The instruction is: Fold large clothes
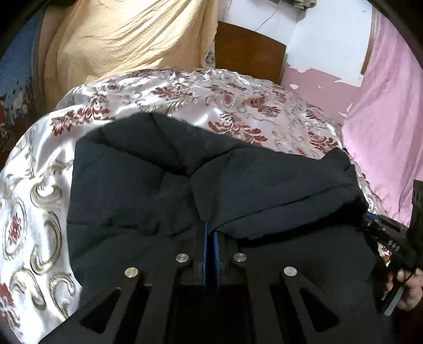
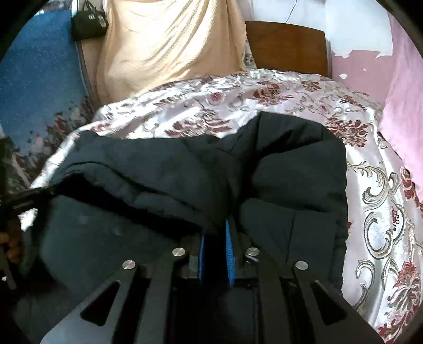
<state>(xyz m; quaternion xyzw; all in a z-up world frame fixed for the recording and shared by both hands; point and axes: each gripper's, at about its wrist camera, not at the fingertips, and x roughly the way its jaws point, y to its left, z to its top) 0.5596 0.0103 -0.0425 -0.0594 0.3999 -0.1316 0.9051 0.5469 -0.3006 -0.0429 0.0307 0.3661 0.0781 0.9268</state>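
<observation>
A large black padded jacket lies on a bed with a shiny floral cover. My left gripper is shut on a fold of the jacket, its blue pads pinched close with the cloth draped over the fingertips. My right gripper is shut on another fold of the same jacket, with dark cloth between its blue pads. The right gripper's body and the hand holding it show at the right edge of the left wrist view. The fingertips of both grippers are hidden under the fabric.
A cream blanket hangs behind the bed, beside a brown wooden headboard. A pink cloth hangs on the right. A blue patterned carpet lies left of the bed. A black bag sits at the top left.
</observation>
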